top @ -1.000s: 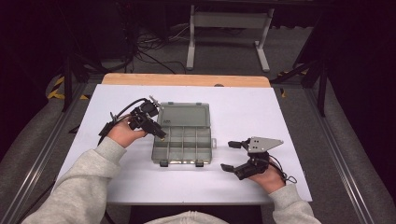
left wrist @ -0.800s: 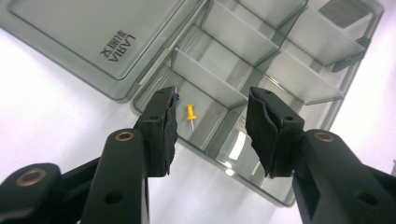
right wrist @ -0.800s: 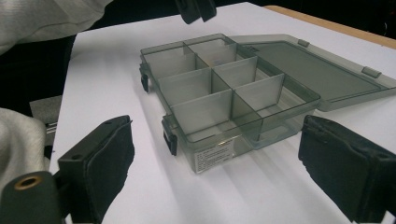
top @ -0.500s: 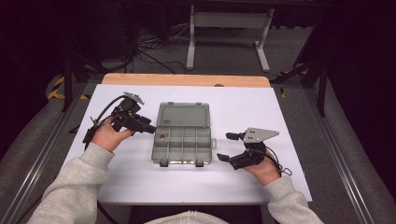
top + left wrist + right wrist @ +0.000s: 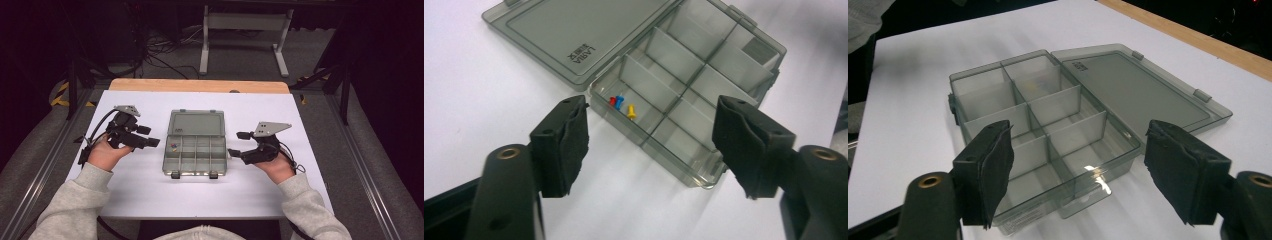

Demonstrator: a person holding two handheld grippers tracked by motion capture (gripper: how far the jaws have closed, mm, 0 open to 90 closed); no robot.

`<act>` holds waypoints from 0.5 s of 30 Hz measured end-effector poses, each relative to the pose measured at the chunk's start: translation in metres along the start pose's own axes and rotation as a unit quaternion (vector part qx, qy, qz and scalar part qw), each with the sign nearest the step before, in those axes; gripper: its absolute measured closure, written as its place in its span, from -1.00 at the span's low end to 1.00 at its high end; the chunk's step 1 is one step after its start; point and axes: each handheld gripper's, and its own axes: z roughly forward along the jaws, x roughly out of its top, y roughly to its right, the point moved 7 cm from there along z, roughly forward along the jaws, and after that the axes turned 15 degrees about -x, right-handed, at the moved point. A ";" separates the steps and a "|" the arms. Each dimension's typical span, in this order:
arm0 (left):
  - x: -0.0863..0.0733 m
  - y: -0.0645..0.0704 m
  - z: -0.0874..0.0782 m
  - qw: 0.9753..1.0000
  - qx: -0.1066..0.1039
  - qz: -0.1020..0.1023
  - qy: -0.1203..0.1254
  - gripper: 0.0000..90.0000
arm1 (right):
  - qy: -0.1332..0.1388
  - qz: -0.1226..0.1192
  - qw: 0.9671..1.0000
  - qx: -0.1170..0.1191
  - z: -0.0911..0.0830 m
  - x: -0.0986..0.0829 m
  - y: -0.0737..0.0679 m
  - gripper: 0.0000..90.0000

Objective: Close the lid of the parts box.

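The grey compartment box [image 5: 195,150] sat in the middle of the white table [image 5: 150,195], its lid [image 5: 196,123] folded flat toward the far edge and three small pins [image 5: 620,104], red, blue and yellow, lying in one compartment on its left side. The left gripper [image 5: 150,143] hovered just off the box's left wall and the right gripper [image 5: 235,153] just off its right, both with jaws spread wide and holding nothing. It looked like a pause between steps, and I'd guess the next move called for swinging the lid over to close the box.
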 end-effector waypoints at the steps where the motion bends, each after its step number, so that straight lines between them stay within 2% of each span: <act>1: 0.000 0.000 0.000 1.000 0.000 0.000 0.000 -0.36 | 0.000 0.000 1.000 0.000 0.000 0.000 0.000 -0.38; 10: -0.006 -0.009 -0.001 1.000 0.008 -0.017 0.007 -0.51 | -0.007 -0.011 1.000 -0.007 0.013 0.014 0.010 -0.40; 15: -0.005 -0.013 0.000 1.000 0.009 -0.018 0.010 -0.62 | -0.011 -0.010 1.000 -0.014 0.020 0.018 0.017 -0.41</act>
